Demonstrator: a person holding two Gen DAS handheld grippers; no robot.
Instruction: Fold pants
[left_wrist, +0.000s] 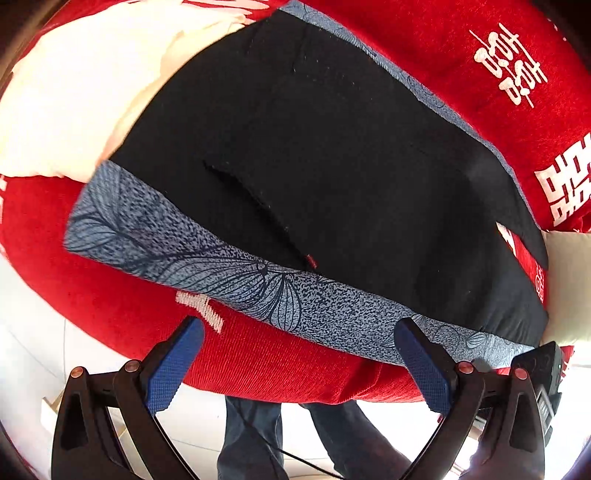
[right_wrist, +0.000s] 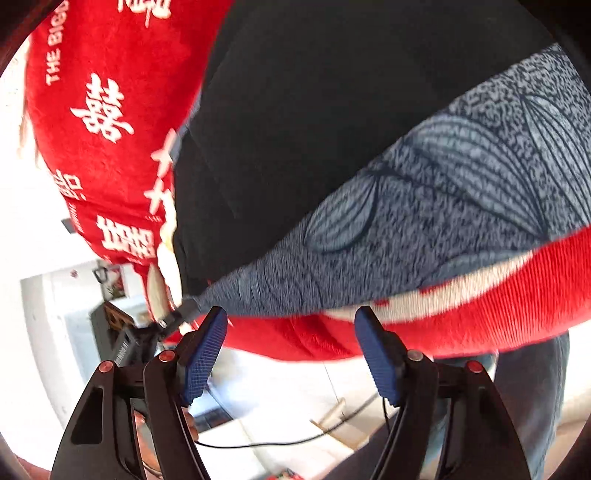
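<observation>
Black pants (left_wrist: 314, 155), matte knit w/ a slit pocket seam, lie flat on a blue-grey leaf-print cloth (left_wrist: 207, 266). Under both: red ribbed blanket (left_wrist: 122, 306) w/ white characters; cream pillow (left_wrist: 66, 107) at far side. Left gripper (left_wrist: 299, 354) jaws wide apart, textured blue pads, holding nothing, poised just off the cloth's near edge. Right gripper (right_wrist: 291, 343) likewise spread, empty, at the blanket edge below the cloth (right_wrist: 443, 206) and pants (right_wrist: 295, 110). White tile floor (right_wrist: 295, 391) below, thin black cable (right_wrist: 280, 441) across it.
</observation>
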